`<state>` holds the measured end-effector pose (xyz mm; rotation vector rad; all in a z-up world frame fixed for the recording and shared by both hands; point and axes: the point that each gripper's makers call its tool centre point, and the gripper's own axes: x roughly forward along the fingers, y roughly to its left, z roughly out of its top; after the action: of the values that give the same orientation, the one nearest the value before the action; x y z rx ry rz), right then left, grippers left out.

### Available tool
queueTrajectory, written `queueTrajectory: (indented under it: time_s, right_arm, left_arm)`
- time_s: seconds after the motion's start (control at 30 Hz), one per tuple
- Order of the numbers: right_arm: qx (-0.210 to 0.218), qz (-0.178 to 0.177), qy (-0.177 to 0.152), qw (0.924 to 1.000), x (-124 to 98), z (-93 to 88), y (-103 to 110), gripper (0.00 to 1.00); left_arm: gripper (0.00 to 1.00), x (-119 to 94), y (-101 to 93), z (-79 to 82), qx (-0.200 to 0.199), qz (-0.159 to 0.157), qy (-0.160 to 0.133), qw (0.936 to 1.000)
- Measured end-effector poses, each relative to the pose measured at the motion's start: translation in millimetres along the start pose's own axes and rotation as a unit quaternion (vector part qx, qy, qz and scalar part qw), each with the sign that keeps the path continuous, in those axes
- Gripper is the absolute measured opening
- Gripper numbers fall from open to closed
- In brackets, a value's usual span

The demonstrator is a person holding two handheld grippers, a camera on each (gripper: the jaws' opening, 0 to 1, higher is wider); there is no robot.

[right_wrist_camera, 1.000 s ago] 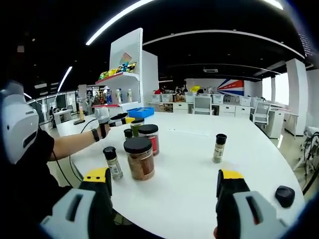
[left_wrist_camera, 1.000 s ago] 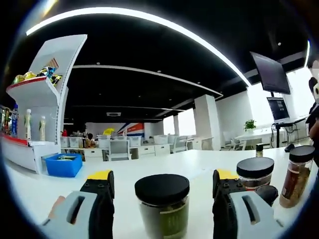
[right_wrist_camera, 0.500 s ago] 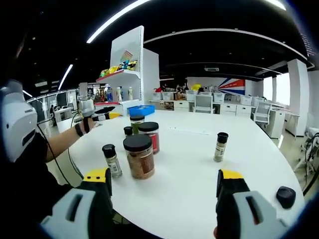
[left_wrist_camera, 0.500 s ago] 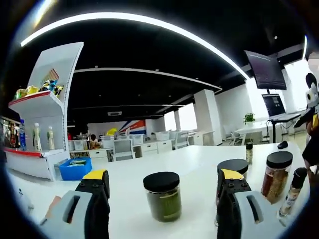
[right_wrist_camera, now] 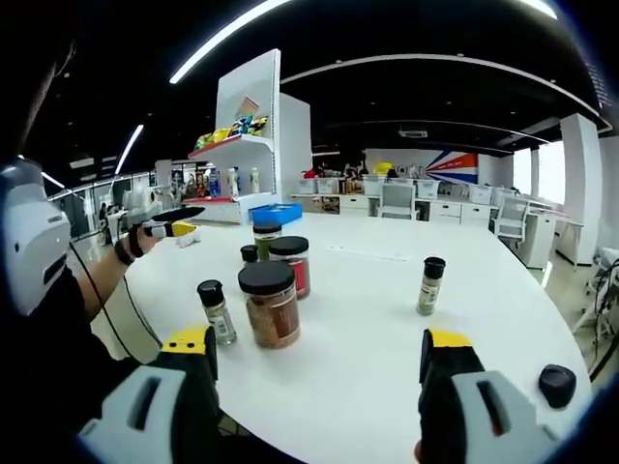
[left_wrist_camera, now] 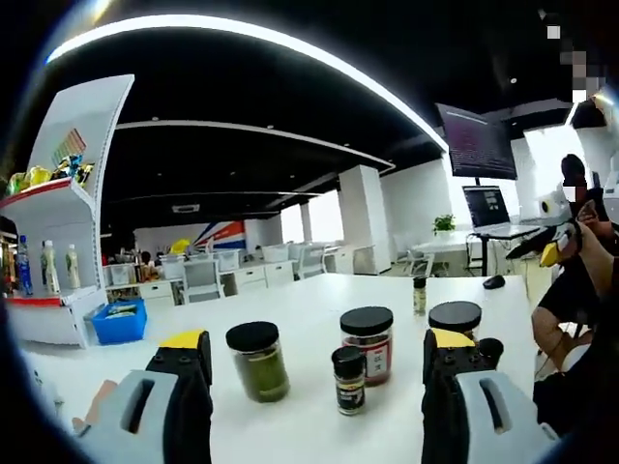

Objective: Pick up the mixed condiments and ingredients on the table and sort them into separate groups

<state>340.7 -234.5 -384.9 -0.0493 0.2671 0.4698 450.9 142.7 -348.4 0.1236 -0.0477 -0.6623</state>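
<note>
Both tongs were spread apart, holding nothing: left tongs [left_wrist_camera: 314, 372] faced a green jar [left_wrist_camera: 257, 362] nearby; right tongs [right_wrist_camera: 319, 372] faced a brown jar [right_wrist_camera: 270, 304] on the counter [right_wrist_camera: 387, 329].

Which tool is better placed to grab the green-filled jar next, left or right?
Left, probably. The green-filled jar stands just ahead of the open left tool; from the right tool, other jars stand in front of it.
</note>
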Motion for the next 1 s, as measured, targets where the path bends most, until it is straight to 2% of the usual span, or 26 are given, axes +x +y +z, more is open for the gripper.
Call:
queueTrajectory:
  time_s: [0.17,0.27,0.37,0.43,0.5,0.57,0.67,0.7,0.73,0.77,0.87,1.0]
  right_arm:
    - [0.001,0.003,0.003,1.0,4.2,-3.1,0.2,0.83]
    - [0.002,0.005,0.005,1.0,5.1,-4.1,0.5,0.83]
    - [0.001,0.006,0.004,1.0,5.3,-3.9,1.1,0.83]
    - [0.001,0.005,0.005,1.0,5.2,-3.8,0.7,0.83]
    - [0.0,0.004,0.005,1.0,4.9,-3.7,0.3,0.83]
    - [-0.002,0.003,0.006,1.0,4.5,-3.7,0.3,0.83]
    - [-0.003,0.004,0.006,1.0,4.1,-3.9,1.4,0.83]
    - [-0.003,0.004,0.006,1.0,4.2,-4.1,1.9,0.83]
    - [-0.003,0.004,0.007,1.0,4.6,-4.4,2.2,0.83]
    - [-0.003,0.005,0.007,1.0,4.9,-4.6,2.7,0.83]
    - [-0.003,0.008,0.007,0.9999,6.4,-5.4,4.9,0.83]
    - [-0.005,0.012,0.013,0.9998,7.7,-9.3,7.2,0.83]
  left_arm:
    - [0.87,-17.1,-33.1,0.5,0.026,-0.051,0.031,0.9979]
    - [0.84,-24.5,-48.0,-5.9,0.05,-0.07,0.057,0.9947]
    - [0.81,-30.3,-62.2,-8.8,0.054,-0.084,0.071,0.9925]
    - [0.8,-34.5,-69.5,-3.4,0.049,-0.093,0.06,0.9926]
    - [0.81,-39.0,-79.3,1.1,0.025,-0.111,0.058,0.9918]
    - [0.84,-43.3,-86.0,5.2,0.019,-0.121,0.054,0.9911]
    - [0.91,-48.5,-98.2,4.3,0.021,-0.14,0.064,0.9879]
    - [0.95,-51.3,-106.4,0.9,0.026,-0.162,0.069,0.9841]
    - [0.96,-55.4,-113.3,-7.4,0.03,-0.183,0.083,0.9791]
    - [0.95,-55.6,-114.1,-13.6,0.028,-0.188,0.09,0.9776]
    - [0.95,-56.8,-111.2,-36.8,0.025,-0.183,0.135,0.9736]
    - [0.95,-56.7,-109.8,-57.3,0.048,-0.177,0.158,0.9701]
